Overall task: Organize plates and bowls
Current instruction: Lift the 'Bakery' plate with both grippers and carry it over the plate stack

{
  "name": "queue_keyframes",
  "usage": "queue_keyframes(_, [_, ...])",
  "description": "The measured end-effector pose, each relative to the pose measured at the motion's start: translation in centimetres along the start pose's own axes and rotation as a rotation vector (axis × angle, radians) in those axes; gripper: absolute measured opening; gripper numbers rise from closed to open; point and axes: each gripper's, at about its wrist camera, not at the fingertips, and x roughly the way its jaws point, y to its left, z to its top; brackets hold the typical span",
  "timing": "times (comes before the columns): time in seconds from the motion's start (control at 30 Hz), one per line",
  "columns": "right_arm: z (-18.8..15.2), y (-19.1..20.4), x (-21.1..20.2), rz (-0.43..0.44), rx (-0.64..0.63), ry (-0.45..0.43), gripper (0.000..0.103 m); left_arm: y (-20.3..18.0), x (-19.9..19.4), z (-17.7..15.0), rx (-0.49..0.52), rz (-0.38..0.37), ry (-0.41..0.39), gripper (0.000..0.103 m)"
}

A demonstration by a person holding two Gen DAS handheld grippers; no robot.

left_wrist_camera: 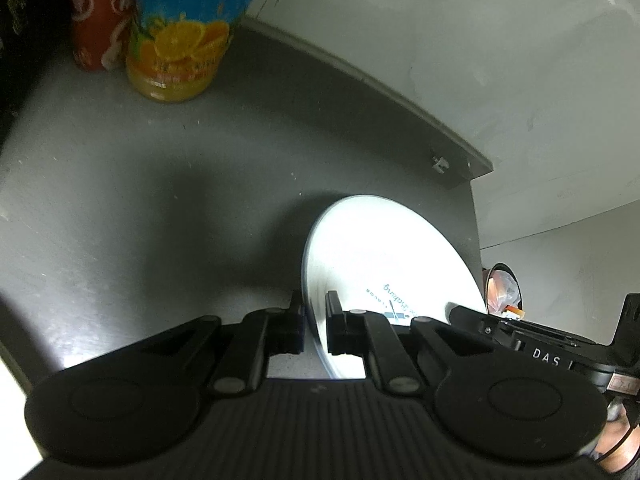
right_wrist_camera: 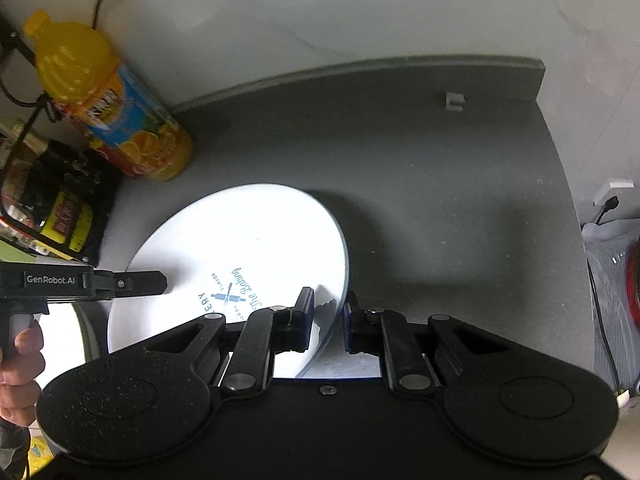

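Mid-task, judging by one white printed plate held tilted above the dark grey countertop and not yet set down anywhere. Gripped at opposite edges: left gripper pinched narrow on the rim, one pad on each face of the plate; right gripper straddling the other rim with a small gap visible on the outer side, so contact there uncertain, probably loosely closed rather than clamped. Seen also from the right wrist: the left gripper's dark finger lying across the plate's left edge, with the person's hand on the handle. No stack, rack or bowl in either view, so no sign of anything already sorted and no visible destination; most of the organizing seemingly ahead. Back corner of the counter taken by an orange juice bottle and a red can, well apart from the plate. Open counter to the right as a plausible landing spot, though only a guess.
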Motion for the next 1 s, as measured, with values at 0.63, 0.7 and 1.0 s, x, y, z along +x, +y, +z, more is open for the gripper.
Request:
queue_keyframes(0.63, [-3.6,6.8,-2.7,0.000,0.006,-0.058,0.014,3.0,-7.2,-1.9,0.045,-0.001,-0.027,0.008])
queue_keyframes(0.7, [-4.1,7.6,-2.7,0.004,0.003,-0.056,0.014,3.8,-7.8,-2.2,0.044,0.002,-0.028,0.008])
queue_keyframes(1.0, [-5.7,11.6,-2.1,0.022,-0.016,-0.049,0.014,7.4,-10.9,-3.4,0.024,0.016,-0.041,0.008])
